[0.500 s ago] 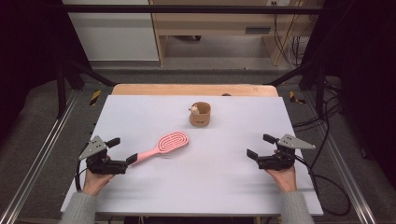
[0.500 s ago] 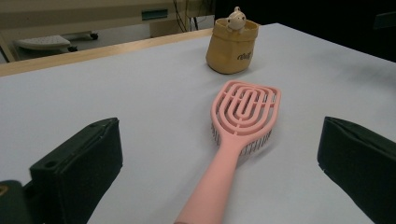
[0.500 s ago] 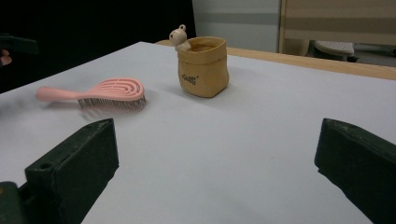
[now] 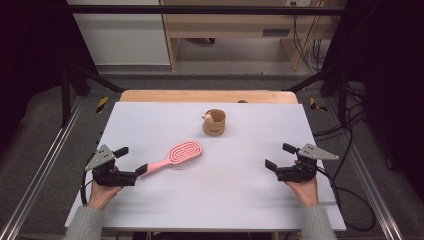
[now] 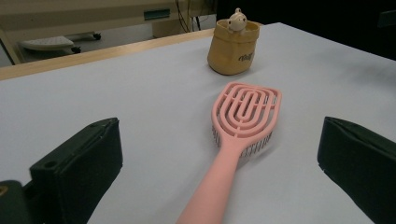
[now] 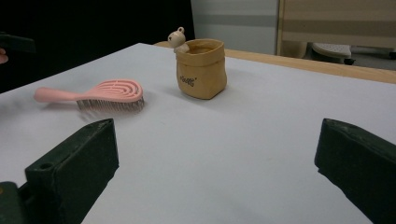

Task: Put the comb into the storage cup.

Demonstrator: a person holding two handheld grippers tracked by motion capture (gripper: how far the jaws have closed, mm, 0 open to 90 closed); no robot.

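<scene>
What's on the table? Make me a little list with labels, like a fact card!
table: white top
brush: pink hairbrush, lying bristles down, handle between the jaws of the left gripper, not squeezed
pot: small tan pouch with a tiny bear figure on its rim
left gripper: open, at the brush handle
right gripper: open, holding nothing

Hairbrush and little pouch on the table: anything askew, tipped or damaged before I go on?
Nothing stands out. The pink hairbrush lies flat, bristles down, its handle toward the open left gripper. The tan pouch stands upright with a small bear figure at its rim. No spill or damage shows.
</scene>
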